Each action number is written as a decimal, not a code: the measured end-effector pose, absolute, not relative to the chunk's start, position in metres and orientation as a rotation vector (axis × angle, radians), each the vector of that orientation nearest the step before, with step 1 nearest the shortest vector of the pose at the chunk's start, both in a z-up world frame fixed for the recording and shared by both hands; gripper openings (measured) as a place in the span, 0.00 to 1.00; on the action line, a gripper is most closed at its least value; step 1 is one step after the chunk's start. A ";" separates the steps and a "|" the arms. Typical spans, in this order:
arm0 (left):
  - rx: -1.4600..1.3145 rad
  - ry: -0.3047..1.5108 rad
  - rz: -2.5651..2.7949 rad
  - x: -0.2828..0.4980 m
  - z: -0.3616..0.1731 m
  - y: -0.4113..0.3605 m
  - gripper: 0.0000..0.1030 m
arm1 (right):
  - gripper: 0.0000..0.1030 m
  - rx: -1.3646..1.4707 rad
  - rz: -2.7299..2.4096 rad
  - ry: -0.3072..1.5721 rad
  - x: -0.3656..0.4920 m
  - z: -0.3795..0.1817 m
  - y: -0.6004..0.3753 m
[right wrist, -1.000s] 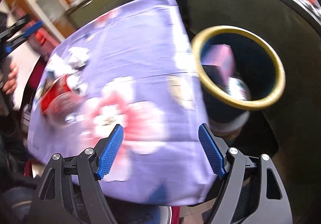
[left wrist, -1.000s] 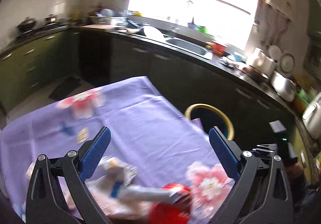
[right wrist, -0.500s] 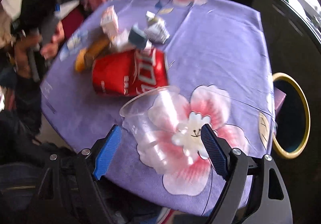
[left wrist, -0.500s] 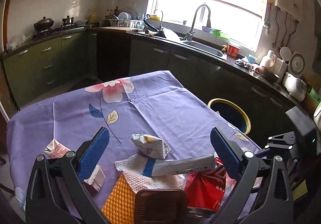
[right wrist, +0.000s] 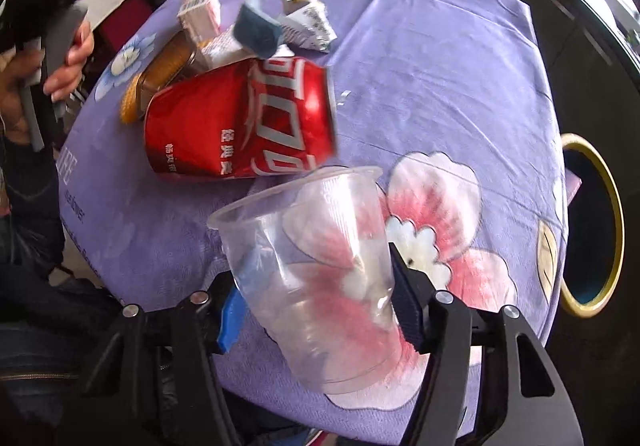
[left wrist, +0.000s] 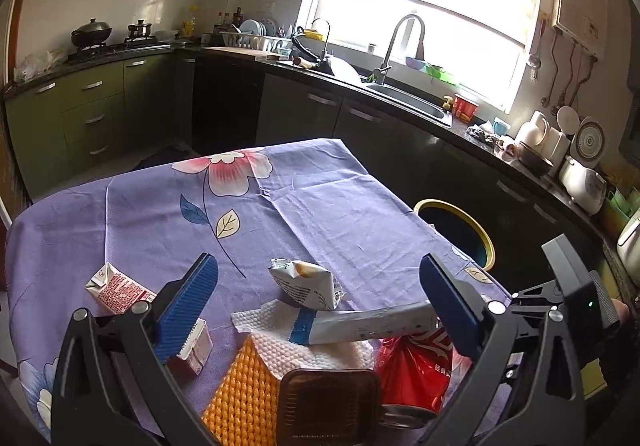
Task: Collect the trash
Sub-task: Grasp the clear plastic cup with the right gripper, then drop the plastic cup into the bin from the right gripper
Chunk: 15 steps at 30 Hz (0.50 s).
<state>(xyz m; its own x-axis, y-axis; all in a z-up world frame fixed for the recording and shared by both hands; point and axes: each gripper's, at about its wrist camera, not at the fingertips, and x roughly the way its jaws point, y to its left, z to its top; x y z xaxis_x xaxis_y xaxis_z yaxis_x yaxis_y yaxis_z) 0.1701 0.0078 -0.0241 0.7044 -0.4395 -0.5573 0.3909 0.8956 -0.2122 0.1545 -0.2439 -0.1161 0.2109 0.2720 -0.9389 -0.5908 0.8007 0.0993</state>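
Trash lies on the purple flowered tablecloth [left wrist: 320, 206]. In the right wrist view my right gripper [right wrist: 320, 310] is closed around a clear plastic cup [right wrist: 316, 274], its pads pressing the cup's sides. Behind it lies a crushed red can [right wrist: 244, 122], a crumpled white wrapper [right wrist: 308, 22] and a small carton [right wrist: 200, 10]. In the left wrist view my left gripper [left wrist: 320, 306] is open and empty above a white tube [left wrist: 360, 324], a paper towel [left wrist: 264, 322], an orange sponge [left wrist: 240, 394], the wrapper [left wrist: 308, 284] and two small cartons [left wrist: 116, 288].
A yellow-rimmed bin [left wrist: 456, 230] stands beside the table's right edge; it also shows in the right wrist view [right wrist: 596, 222]. Dark kitchen cabinets and a sink [left wrist: 408, 98] run behind the table. A brown plastic tray [left wrist: 328, 406] sits near the sponge.
My right gripper swung from the bin back over the table and closed on the clear cup. My left gripper pulled back, bringing the pile of trash into view.
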 end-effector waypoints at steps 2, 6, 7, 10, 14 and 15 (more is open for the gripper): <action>-0.071 0.637 -0.459 0.169 -0.024 0.007 0.93 | 0.58 -0.266 0.600 1.212 0.152 -0.111 -0.255; -0.080 0.633 -0.461 0.168 -0.023 0.008 0.93 | 0.58 -0.152 0.539 1.160 0.153 -0.091 -0.290; -0.083 0.632 -0.459 0.168 -0.023 0.008 0.93 | 0.58 -0.126 0.513 1.145 0.155 -0.085 -0.302; -0.091 0.627 -0.455 0.168 -0.023 0.011 0.93 | 0.58 -0.050 0.410 1.102 0.165 -0.066 -0.340; -0.103 0.631 -0.446 0.170 -0.024 0.013 0.93 | 0.58 0.040 0.266 1.061 0.192 -0.055 -0.393; -0.104 0.633 -0.445 0.171 -0.024 0.014 0.93 | 0.58 0.064 0.226 1.058 0.204 -0.055 -0.408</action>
<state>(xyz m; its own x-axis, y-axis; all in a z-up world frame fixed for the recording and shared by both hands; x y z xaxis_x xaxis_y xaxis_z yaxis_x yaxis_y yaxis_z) 0.1706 0.0135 -0.0244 0.7153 -0.4323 -0.5490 0.3698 0.9008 -0.2275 0.2038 -0.4082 -0.0547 0.4702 0.2147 -0.8560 -0.1538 0.9751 0.1601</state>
